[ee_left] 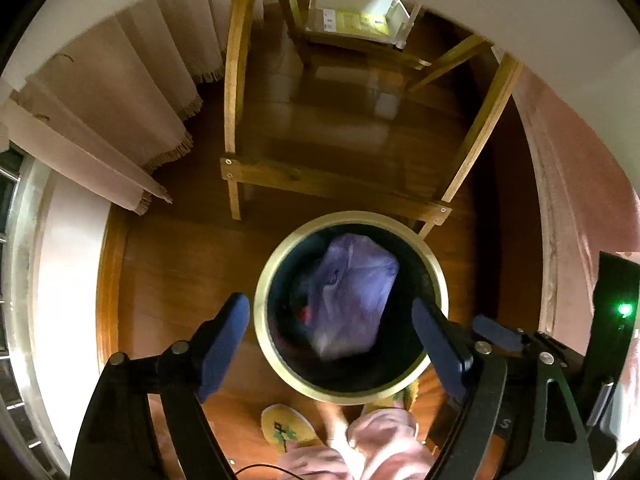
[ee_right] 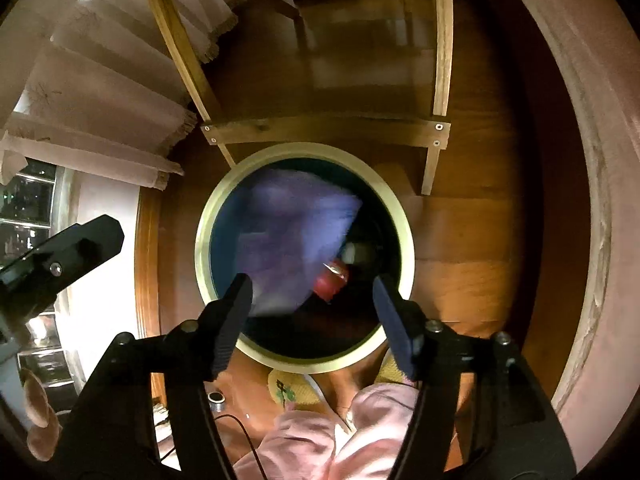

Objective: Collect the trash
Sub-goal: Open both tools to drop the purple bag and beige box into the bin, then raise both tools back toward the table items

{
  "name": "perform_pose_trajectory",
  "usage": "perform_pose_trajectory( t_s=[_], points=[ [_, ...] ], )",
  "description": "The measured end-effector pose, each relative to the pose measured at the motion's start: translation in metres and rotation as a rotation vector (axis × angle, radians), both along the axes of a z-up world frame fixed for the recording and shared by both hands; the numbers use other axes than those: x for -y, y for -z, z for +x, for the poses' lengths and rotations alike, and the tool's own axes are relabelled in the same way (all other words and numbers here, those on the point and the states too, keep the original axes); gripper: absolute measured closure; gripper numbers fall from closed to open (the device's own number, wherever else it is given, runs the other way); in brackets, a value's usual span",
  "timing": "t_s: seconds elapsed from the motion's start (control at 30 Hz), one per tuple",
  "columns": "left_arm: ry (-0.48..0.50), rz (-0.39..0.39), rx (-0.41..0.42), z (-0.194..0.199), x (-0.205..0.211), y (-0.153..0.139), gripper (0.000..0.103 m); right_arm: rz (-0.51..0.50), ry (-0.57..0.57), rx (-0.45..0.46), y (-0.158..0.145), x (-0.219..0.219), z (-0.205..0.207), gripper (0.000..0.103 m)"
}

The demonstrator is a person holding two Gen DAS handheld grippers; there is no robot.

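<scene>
Both tongs hung released over the bin, the bag below and between them.

Left tongs [ee_left: 332, 344] and right tongs [ee_right: 312, 316] gaped empty above the round waste bin [ee_left: 260, 312]; the purple plastic bag [ee_left: 352, 292], blurred, apparently lay inside, beside a red scrap [ee_right: 330, 280].

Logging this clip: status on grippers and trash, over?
Left gripper open, empty. Right gripper open, empty. Purple bag blurred inside the bin. Nothing blocking the opening.

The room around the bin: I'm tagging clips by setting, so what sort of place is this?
Probably a room in a home: polished wooden floor, fringed curtains by a window, a wooden chair frame behind the round trash bin, and slippers on the person's feet.
</scene>
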State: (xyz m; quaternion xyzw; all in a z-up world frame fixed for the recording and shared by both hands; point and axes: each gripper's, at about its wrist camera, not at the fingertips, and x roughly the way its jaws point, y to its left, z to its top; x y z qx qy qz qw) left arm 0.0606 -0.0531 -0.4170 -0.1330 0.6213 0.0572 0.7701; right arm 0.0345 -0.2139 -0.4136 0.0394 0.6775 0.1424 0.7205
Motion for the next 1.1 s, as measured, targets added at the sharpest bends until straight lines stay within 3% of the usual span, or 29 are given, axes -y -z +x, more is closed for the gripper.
perform_pose_trajectory(
  t_s=[0.23, 0.47, 0.7, 0.87, 1.1],
  points=[
    [0.007, 0.038, 0.011, -0.009, -0.004, -0.034, 0.017, -0.005, 0.018, 0.018, -0.025, 0.003, -0.003, 0.038],
    [0.034, 0.064, 0.037, -0.025, -0.006, -0.103, 0.017, 0.015, 0.035, 0.037, -0.09, 0.006, -0.012, 0.038],
    [0.057, 0.087, 0.093, -0.038, -0.013, -0.209, 0.017, 0.033, 0.025, 0.078, -0.191, 0.002, -0.024, 0.038],
    [0.07, 0.128, 0.16, -0.048, -0.021, -0.293, 0.017, 0.035, -0.029, 0.119, -0.267, -0.005, -0.031, 0.038],
    [0.068, 0.175, 0.221, -0.07, -0.03, -0.388, 0.017, 0.021, -0.106, 0.197, -0.361, -0.013, -0.034, 0.038]
  ],
)
